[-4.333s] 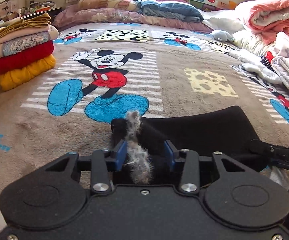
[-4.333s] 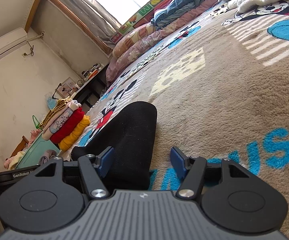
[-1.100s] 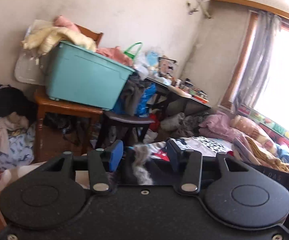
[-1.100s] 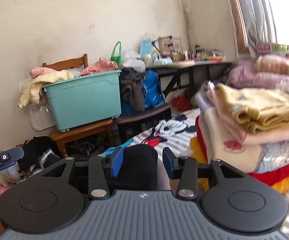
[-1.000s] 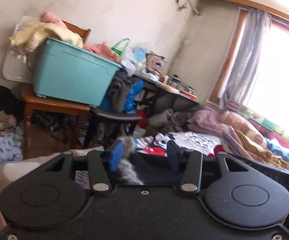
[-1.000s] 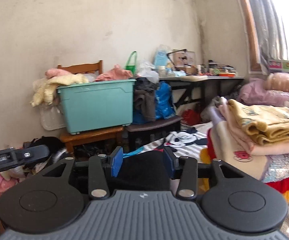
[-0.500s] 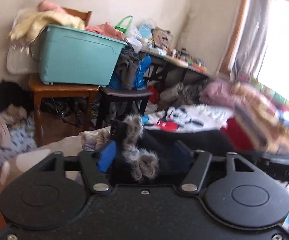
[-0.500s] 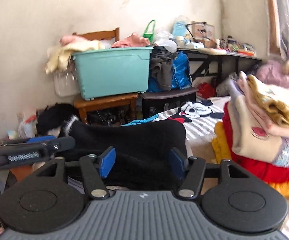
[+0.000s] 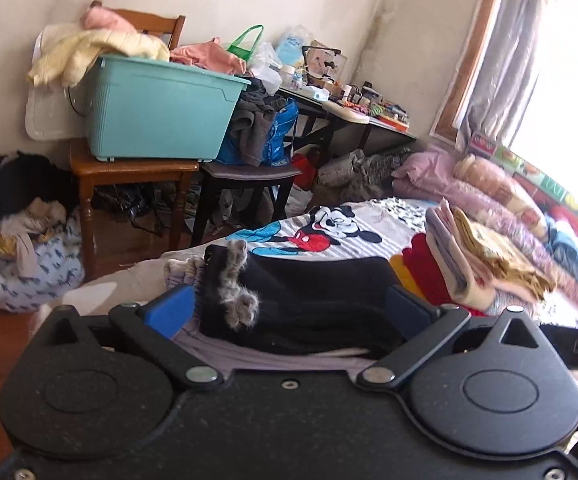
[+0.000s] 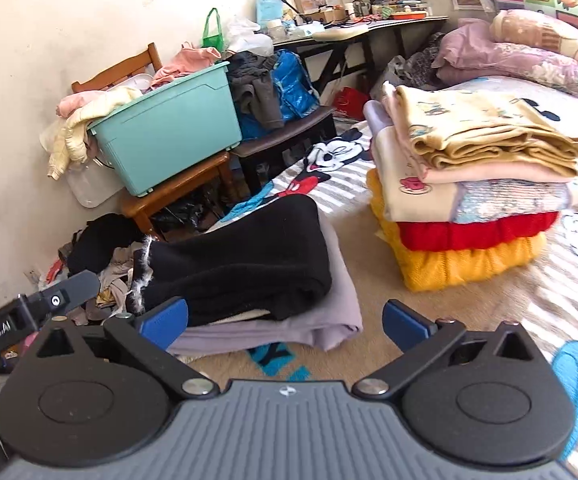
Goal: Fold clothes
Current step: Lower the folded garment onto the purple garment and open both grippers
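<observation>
A folded black garment [image 10: 249, 252] with grey fur trim lies on top of a folded lilac garment [image 10: 329, 316] on the bed's near corner. It also shows in the left wrist view [image 9: 309, 304], with the fur trim [image 9: 235, 292] toward me. My left gripper [image 9: 289, 308] is open, its jaws wide on either side of the black garment's end. My right gripper [image 10: 285, 322] is open and empty, just in front of the small pile. A tall stack of folded clothes [image 10: 473, 184] stands to the right.
The Mickey Mouse blanket [image 10: 449, 312] covers the bed. A teal bin [image 10: 169, 140] on a wooden chair, a dark stool, a cluttered desk [image 10: 353, 28] and a floor heap of clothes [image 9: 21, 232] lie beyond the bed's edge. Pillows [image 10: 529, 52] lie at the right.
Both grippers carried the black garment from the bed's middle to the corner, set it on the lilac garment, and opened wide. The right gripper has drawn back from it.
</observation>
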